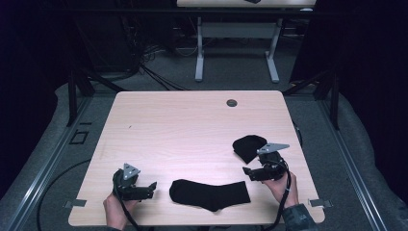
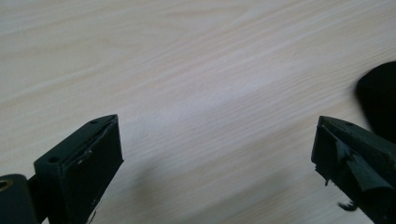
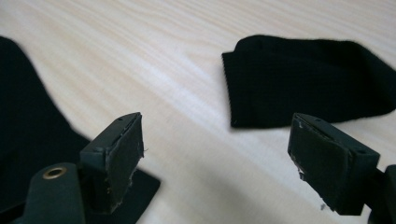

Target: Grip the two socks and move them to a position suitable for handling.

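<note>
Now the flat black sock lies on the surface between our spread, empty left claw and right claw; the second sock, behind the right, looks unpaired yet.

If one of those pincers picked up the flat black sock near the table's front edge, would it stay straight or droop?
The sock would probably droop: it looks like thin knit fabric lying flat. It likely weighs little. Pushed along the table, it might bunch rather than slide.
</note>
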Motion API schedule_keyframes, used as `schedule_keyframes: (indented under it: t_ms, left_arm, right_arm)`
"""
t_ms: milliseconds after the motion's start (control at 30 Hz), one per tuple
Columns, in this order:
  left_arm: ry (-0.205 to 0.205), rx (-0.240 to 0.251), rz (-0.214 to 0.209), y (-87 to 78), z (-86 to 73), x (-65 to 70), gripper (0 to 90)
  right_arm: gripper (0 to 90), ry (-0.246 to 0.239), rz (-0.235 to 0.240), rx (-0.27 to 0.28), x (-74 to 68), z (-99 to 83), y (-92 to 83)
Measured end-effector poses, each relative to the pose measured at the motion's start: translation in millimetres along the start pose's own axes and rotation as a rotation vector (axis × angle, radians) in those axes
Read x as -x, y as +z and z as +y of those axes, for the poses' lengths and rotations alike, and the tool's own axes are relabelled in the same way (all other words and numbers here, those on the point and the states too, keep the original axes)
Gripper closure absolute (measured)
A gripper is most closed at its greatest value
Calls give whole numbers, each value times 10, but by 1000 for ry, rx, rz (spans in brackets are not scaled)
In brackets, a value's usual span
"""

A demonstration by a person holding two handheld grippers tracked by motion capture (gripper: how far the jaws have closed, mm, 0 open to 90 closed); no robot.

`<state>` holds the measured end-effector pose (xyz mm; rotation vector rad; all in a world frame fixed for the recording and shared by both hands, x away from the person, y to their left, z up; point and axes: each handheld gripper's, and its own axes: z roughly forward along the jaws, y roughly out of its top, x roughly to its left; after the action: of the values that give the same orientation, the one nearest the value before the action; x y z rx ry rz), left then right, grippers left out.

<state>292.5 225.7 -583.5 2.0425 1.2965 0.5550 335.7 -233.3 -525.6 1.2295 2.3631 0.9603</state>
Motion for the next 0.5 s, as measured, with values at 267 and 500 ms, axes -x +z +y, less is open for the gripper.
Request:
schedule_keyframes:
  t_ms: [267, 500]
  left_arm:
    - [-21, 3, 1, 75, -59, -35, 2]
    - [-1, 0, -12, 84, -49, -59, 0]
  right_arm:
    - [191, -3, -28, -26, 105, 221, 208]
    - [221, 8, -56, -58, 220, 422, 476]
